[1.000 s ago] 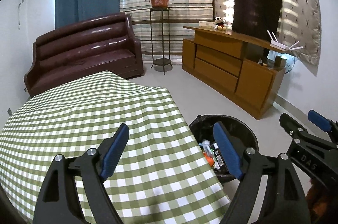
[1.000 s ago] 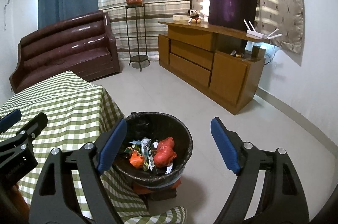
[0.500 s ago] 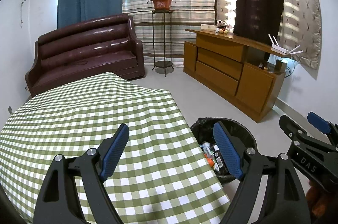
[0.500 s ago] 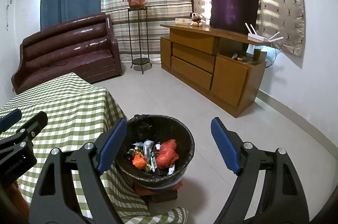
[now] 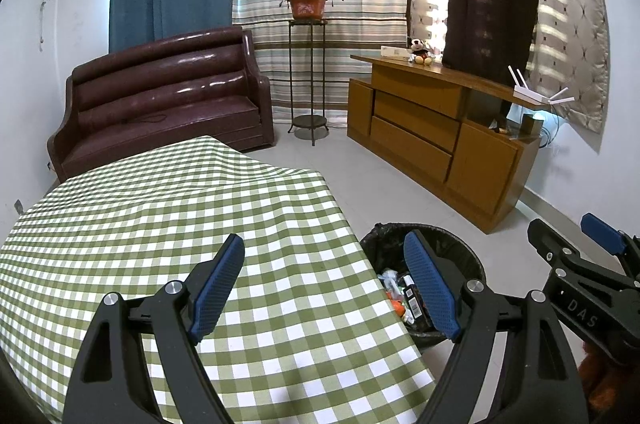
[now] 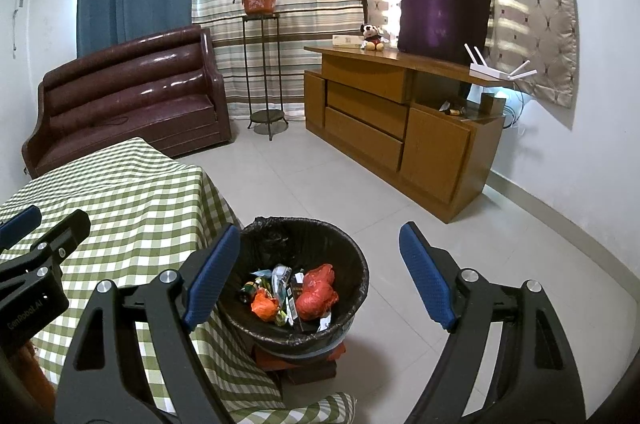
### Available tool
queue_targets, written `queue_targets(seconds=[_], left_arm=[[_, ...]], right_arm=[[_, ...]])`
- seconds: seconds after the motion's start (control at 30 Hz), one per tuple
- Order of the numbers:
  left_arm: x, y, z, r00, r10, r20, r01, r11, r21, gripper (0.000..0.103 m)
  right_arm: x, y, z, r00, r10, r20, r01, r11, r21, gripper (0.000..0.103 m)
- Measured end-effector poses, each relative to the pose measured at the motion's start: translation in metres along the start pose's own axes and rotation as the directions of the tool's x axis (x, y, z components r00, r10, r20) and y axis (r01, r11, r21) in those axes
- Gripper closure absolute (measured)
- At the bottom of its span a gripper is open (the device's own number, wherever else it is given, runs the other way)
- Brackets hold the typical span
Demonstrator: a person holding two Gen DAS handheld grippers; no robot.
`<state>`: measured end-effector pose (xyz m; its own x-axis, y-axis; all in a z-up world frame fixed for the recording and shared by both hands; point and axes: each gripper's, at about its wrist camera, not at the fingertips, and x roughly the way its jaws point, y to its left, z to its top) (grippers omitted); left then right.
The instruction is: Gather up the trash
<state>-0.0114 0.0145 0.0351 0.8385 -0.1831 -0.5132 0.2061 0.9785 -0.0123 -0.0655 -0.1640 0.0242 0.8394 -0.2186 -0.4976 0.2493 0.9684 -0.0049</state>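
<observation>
Checked cloth covers the surface (image 5: 168, 224), bare of litter; the trash (image 6: 296, 294) already lies in the black bin (image 6: 356, 264) just beside it. Left tool (image 5: 324, 284) and right tool (image 6: 320, 274) both gape empty. Knocking the raised bin could spill everything.

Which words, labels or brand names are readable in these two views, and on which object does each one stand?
"DAS" - on the black body of the right claw, seen from the left wrist.
"GenRobot.AI" - on the black body of the left claw, seen from the right wrist; small, so this reading is uncertain.
Print on the packets in the trash bin: too small to read.
Print on the flat box on the wooden cabinet: too blurred to read.
</observation>
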Motion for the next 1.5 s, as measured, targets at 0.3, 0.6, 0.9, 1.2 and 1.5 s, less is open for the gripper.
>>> queue_targets(seconds=[0.3, 0.6, 0.9, 1.2, 1.5], left_arm=[[-0.001, -0.001, 0.000, 1.000, 0.001, 0.001, -0.001, 1.000, -0.002, 0.024], [-0.003, -0.002, 0.001, 1.000, -0.002, -0.003, 0.002, 1.000, -0.005, 0.024], [-0.006, -0.005, 0.001, 1.000, -0.005, 0.008, 0.006, 1.000, -0.005, 0.024], [-0.009, -0.010, 0.003, 1.000, -0.012, 0.025, 0.012, 1.000, 0.008, 0.023], [-0.006, -0.014, 0.001, 1.000, -0.015, 0.005, 0.015, 1.000, 0.020, 0.019]], right_arm=[[0.000, 0.001, 0.000, 1.000, 0.000, 0.000, 0.000, 1.000, 0.000, 0.023], [0.000, 0.001, 0.000, 1.000, -0.001, 0.001, 0.001, 1.000, 0.000, 0.023], [0.000, 0.002, 0.000, 1.000, -0.001, 0.000, 0.001, 1.000, -0.001, 0.023], [0.000, 0.002, 0.000, 1.000, -0.002, -0.001, 0.002, 1.000, 0.000, 0.023], [0.002, 0.008, -0.005, 1.000, 0.000, -0.007, 0.000, 1.000, -0.004, 0.023]])
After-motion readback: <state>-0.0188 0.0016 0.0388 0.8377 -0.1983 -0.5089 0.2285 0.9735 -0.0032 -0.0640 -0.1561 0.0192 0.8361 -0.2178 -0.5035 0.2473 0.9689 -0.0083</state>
